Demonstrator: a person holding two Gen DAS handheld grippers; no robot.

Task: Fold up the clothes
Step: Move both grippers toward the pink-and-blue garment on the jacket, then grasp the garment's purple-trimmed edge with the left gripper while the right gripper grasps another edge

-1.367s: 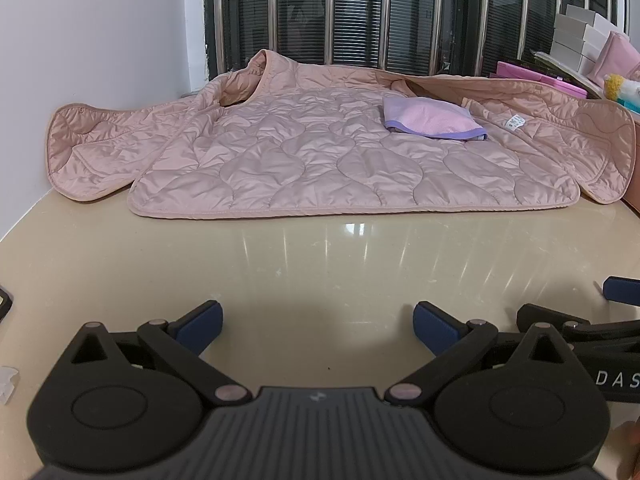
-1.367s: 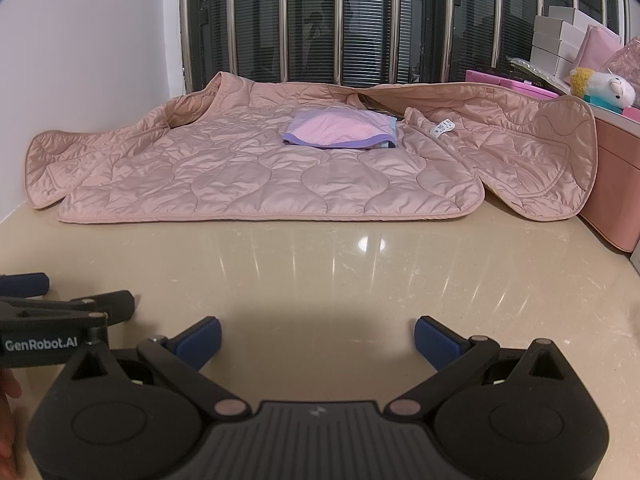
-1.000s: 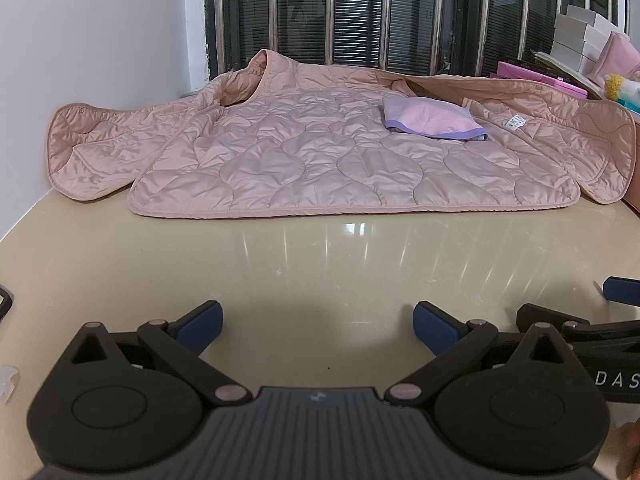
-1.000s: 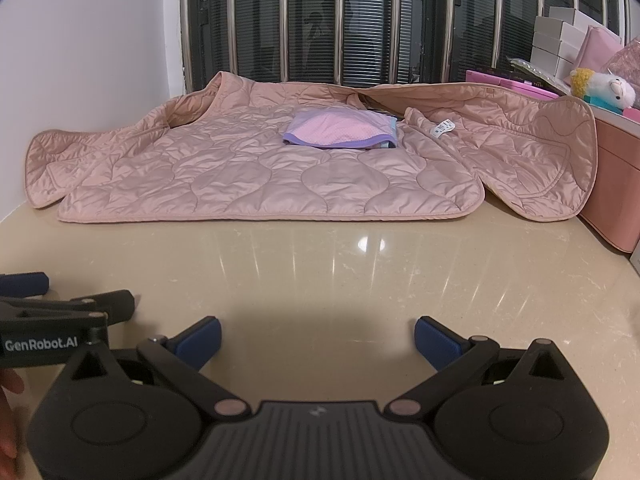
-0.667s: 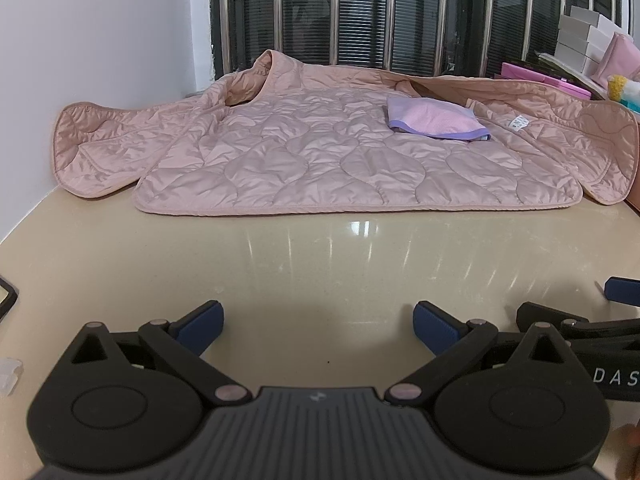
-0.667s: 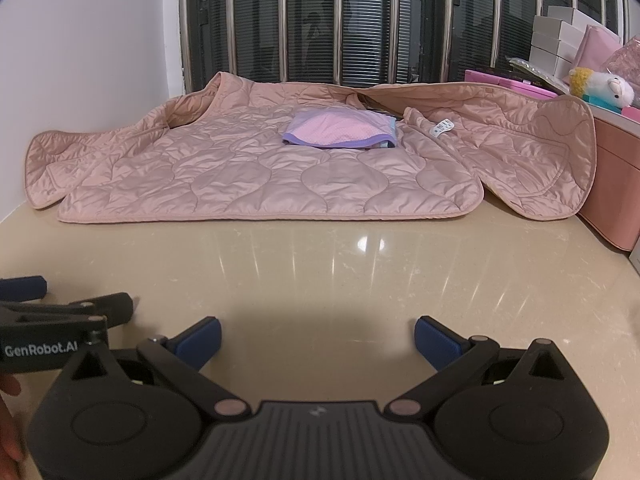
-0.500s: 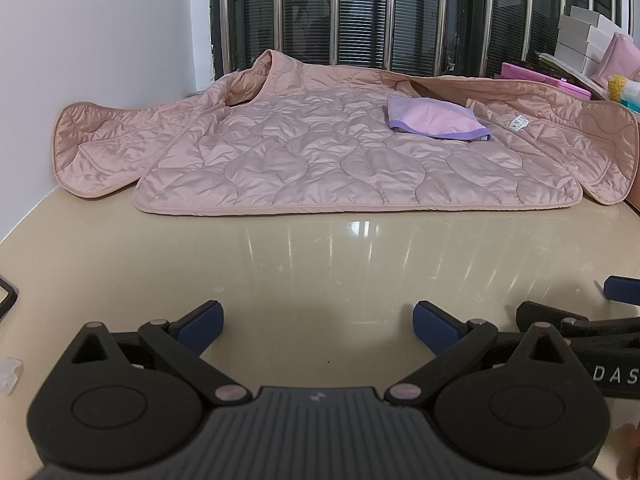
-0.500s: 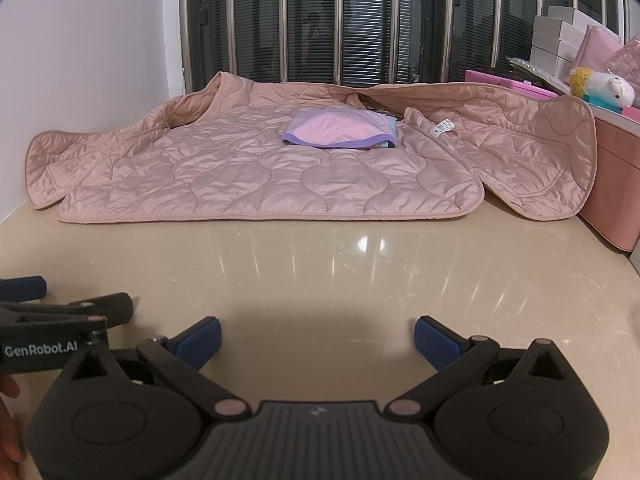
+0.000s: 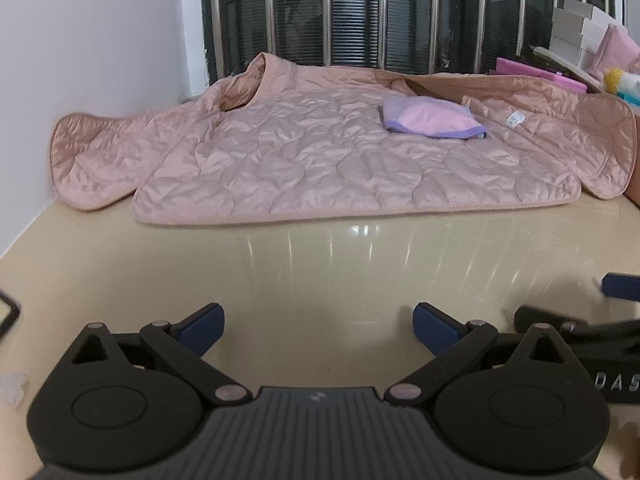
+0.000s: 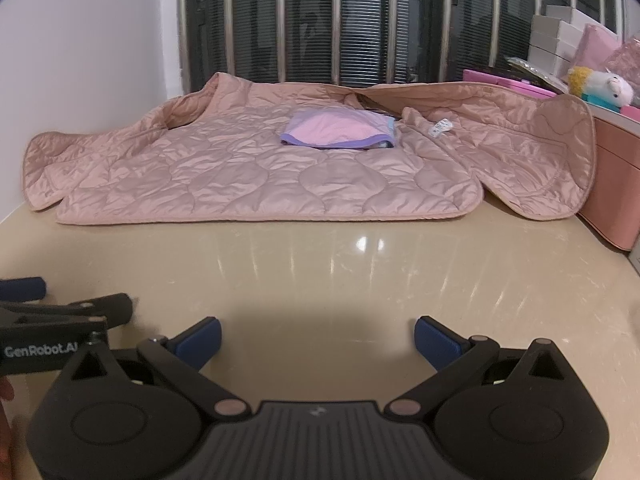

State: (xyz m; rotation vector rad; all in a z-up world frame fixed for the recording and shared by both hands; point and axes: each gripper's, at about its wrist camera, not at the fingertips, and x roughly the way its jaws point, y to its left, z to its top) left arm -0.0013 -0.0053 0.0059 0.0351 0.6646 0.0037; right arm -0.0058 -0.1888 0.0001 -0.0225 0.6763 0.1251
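A: Item one, the worktop (image 9: 320,264)?
B: Beige, glossy, with ceiling-light glints. It carries everything listed below.

A: Item two, the jacket (image 9: 320,160)?
B: Pink, quilted, spread flat at the far end of the worktop, hem toward the cameras. One sleeve lies out by the white wall (image 9: 92,60) on the left; the other rises against a pink cabinet (image 10: 616,188) on the right. A white label (image 10: 440,126) shows on the right part.

A: Item three?
B: A folded garment (image 9: 430,120), pink with purple edging, lying on the jacket right of its middle, toward the collar end.

A: Left gripper (image 9: 318,326)?
B: Low over bare worktop, well short of the jacket's hem. Jaws spread wide, blue pads (image 9: 202,322) apart, nothing between them.

A: Right gripper (image 10: 316,336)?
B: Same entry: low over bare worktop, near the left one, jaws wide apart and empty. Each gripper shows at the edge of the other's view.

A: Surroundings?
B: Dark window with blinds and metal bars (image 10: 360,20) behind the jacket. On the right, white boxes (image 10: 556,36), pink boxes, a plush toy (image 10: 600,84). A small dark object at the left view's left edge; cannot tell what.
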